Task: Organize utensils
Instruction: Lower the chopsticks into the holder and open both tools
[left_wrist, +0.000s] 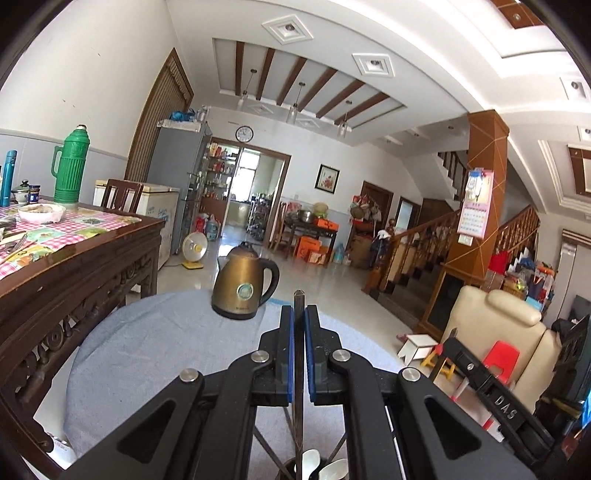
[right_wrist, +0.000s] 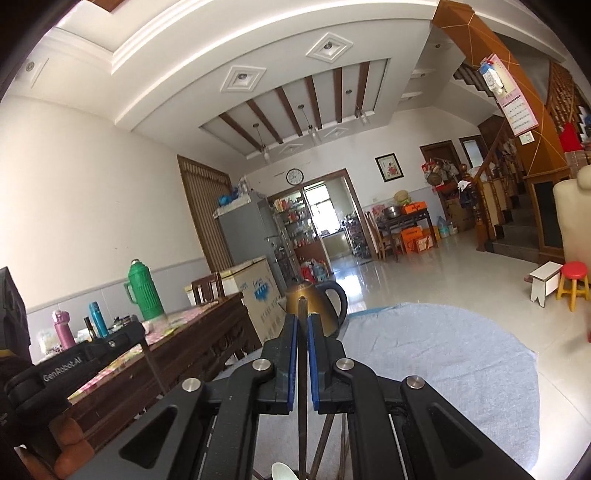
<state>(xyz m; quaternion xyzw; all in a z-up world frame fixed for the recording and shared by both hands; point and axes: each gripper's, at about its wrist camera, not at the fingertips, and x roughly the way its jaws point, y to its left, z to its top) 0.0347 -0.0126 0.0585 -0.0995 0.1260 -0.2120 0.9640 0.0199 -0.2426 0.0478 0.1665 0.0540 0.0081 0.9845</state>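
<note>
Pinching a dark chopstick upright, the left gripper hovers just nearer than the bronze kettle; the right gripper likewise clamps another chopstick before that kettle.

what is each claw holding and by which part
Each claw is shut on a dark chopstick: the left claw grips its chopstick just below the top end, and the right claw grips its chopstick likewise.

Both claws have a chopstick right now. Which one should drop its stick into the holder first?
Either, slightly the left. Left claw and right claw each clamp an upright chopstick. Under the left, the holder's white spoons show more fully.
</note>
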